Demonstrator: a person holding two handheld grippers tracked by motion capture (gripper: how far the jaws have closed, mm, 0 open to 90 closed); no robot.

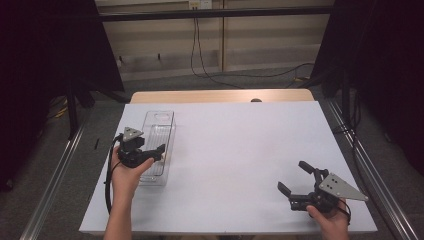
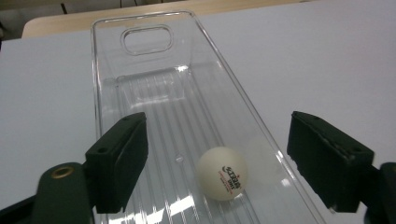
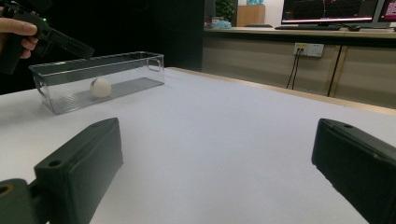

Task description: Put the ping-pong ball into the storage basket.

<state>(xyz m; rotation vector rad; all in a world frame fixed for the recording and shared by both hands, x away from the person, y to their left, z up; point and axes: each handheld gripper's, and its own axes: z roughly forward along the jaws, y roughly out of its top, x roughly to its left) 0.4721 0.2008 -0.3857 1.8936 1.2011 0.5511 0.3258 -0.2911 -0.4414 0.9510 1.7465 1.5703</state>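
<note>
White ball (image 2: pixel 221 173) inside clear bin (image 2: pixel 108 56).

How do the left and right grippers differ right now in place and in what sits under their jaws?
The left gripper hangs over the clear bin at the table's left, while the right gripper sits near the front right corner, far from the bin. Below the left one's jaws a white ball lies on the bin floor; ahead of the right one's jaws is bare table. Both stand open, each in a hand, holding nothing.
</note>
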